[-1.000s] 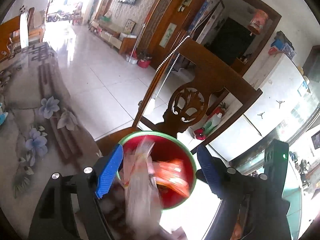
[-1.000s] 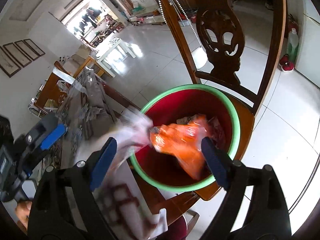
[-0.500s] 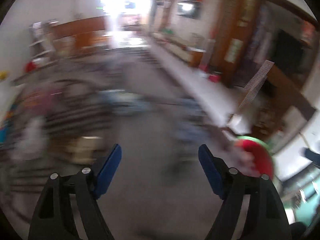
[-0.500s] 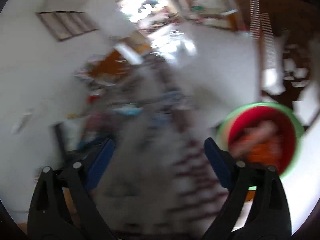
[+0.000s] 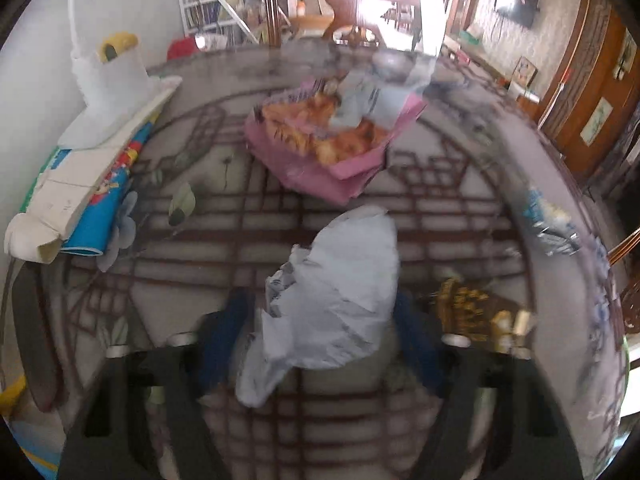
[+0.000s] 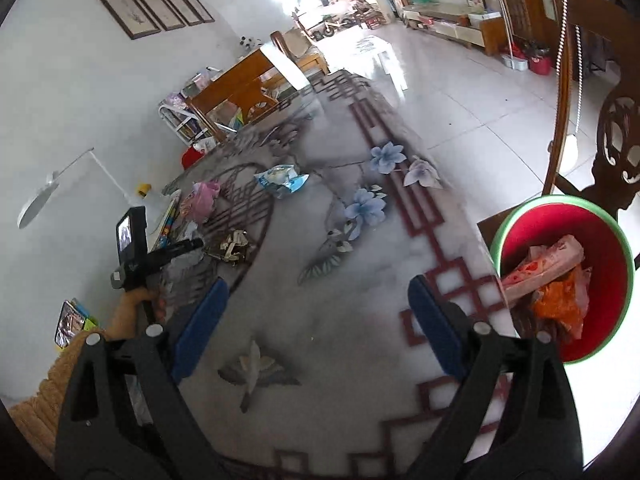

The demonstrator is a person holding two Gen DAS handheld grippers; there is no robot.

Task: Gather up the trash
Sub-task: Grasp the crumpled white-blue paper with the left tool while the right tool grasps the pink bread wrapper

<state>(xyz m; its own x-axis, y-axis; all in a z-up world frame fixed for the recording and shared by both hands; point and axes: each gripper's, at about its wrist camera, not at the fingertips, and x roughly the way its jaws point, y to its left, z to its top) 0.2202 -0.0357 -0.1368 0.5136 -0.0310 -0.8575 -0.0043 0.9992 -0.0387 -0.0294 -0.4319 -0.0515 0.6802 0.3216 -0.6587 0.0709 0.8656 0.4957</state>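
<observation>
Step in hand, as I judge it: the pick-up of the next piece. Your left gripper [image 5: 320, 332] sits low over the bench [image 6: 360, 280], its blue pads spread wide to either side of a crumpled pale-blue wrapper [image 5: 332, 292]. The wrapper lies between them, not yet pinched (the view is smeared, so I cannot say whether either pad touches it).

Your right gripper [image 6: 312, 320] hangs released over bare bench, nothing between its fingers.

Trash on the bench:
- pink packet [image 5: 332, 140] with orange contents, far from the pale-blue wrapper
- gold-and-dark foil wrapper [image 5: 476, 312], just right of the left gripper
- silver-blue snack bag [image 5: 548, 220], near the right edge
- the right wrist view shows the same scatter far left, the blue-white snack bag [image 6: 282, 178] clearest

The red bin with green rim [image 6: 560, 276] stands on a wooden chair at the bench's right edge and already holds a pink-and-red packet and an orange wrapper.

Next move: you close the left pads on the wrapper, lift, and carry right to the bin. The wrapper is thin and loose, so I expect it to crush and may slip; bite deep.

Surface: glossy printed cover, grey with maroon lattice and blue flowers. Books and a white lamp base [image 5: 104, 96] sit far left. Room: white tiled floor, framed pictures, bright doorway.
</observation>
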